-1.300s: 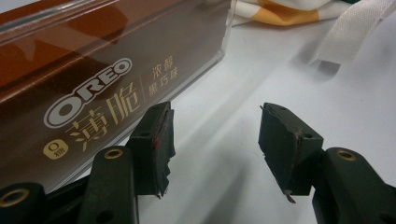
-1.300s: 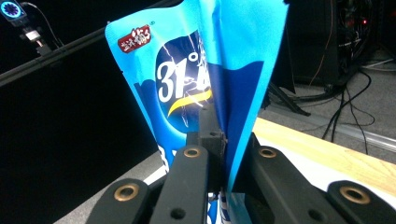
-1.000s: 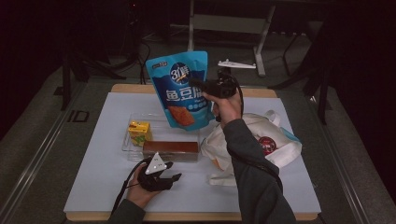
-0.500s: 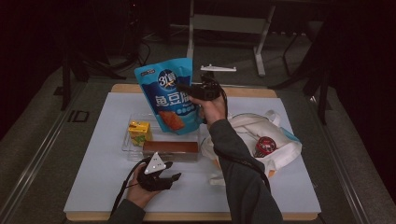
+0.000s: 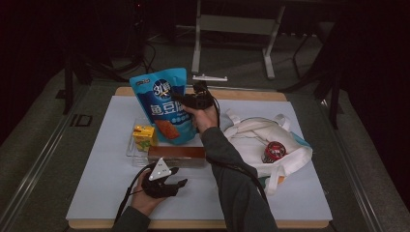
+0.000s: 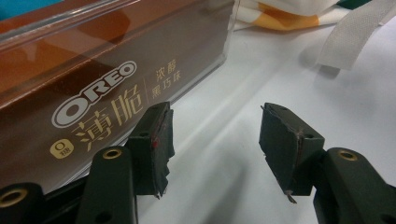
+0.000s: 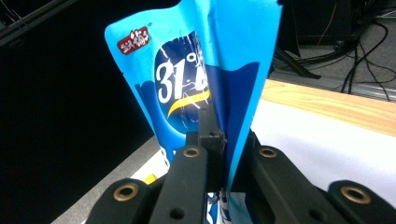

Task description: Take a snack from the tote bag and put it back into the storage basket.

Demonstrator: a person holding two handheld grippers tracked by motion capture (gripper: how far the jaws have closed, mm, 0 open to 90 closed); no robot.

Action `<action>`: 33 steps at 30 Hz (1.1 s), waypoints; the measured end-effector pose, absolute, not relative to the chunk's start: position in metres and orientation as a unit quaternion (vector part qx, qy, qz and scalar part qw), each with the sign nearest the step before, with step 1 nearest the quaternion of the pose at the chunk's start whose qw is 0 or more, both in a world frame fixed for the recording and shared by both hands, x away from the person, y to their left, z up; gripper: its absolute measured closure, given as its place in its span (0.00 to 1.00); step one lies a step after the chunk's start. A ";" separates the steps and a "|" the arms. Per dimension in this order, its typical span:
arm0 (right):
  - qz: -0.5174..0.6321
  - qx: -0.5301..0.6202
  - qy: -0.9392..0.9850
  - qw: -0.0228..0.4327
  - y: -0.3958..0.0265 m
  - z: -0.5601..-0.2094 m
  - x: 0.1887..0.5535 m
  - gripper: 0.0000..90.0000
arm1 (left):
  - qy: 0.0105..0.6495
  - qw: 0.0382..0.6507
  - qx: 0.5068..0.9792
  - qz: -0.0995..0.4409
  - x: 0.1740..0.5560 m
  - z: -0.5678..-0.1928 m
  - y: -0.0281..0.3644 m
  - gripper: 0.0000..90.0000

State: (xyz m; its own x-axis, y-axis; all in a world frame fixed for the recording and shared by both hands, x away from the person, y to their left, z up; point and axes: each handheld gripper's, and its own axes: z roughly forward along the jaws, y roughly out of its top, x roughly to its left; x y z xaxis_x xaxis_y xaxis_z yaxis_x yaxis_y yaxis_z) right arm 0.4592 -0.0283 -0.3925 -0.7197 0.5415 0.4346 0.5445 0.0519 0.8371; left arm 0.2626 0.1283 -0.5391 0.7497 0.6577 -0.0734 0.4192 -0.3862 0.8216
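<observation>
blue snack pouch (image 5: 165, 107) hangs at upper centre, pinched by its edge in the right hand-held gripper (image 5: 189, 100); thin grip, so it could slip or swing into the juice carton (image 5: 143, 137); left hand-held gripper (image 5: 167, 184) half open, empty, beside the oreo box (image 6: 100, 88); pouch now lower and further left than a second ago.

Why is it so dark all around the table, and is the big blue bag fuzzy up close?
High view: the room is dim, only the white table top catches light, and the picture is soft. Right gripper view: the blue bag sits close, its print slightly blurred, black behind it. Left gripper view: bright and sharp; the Oreo box shows pale reflections on its clear cover.
</observation>
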 end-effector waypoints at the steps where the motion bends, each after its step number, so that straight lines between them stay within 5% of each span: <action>1: -0.579 -0.373 -0.725 0.001 -0.027 -0.394 0.459 0.98 | 0.328 0.447 0.821 0.133 0.263 -0.539 0.128 0.49; 20: -0.602 -0.370 -0.708 -0.012 -0.050 -0.425 0.434 0.97 | 0.327 0.442 0.824 0.137 0.262 -0.539 0.127 0.49; 27: -0.598 -0.376 -0.705 -0.056 -0.053 -0.429 0.417 0.97 | 0.325 0.440 0.825 0.139 0.262 -0.539 0.127 0.49; 33: -0.582 -0.379 -0.717 -0.053 -0.057 -0.428 0.412 0.90 | 0.327 0.441 0.824 0.138 0.262 -0.539 0.126 0.49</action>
State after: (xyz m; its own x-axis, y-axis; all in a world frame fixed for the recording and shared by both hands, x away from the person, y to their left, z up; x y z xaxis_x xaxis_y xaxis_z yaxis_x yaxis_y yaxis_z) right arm 0.4118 -0.0572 -0.4284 -0.7072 0.6054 0.3652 0.4820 0.0350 0.8754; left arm 0.2624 0.1265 -0.5394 0.7484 0.6606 -0.0601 0.4167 -0.3977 0.8174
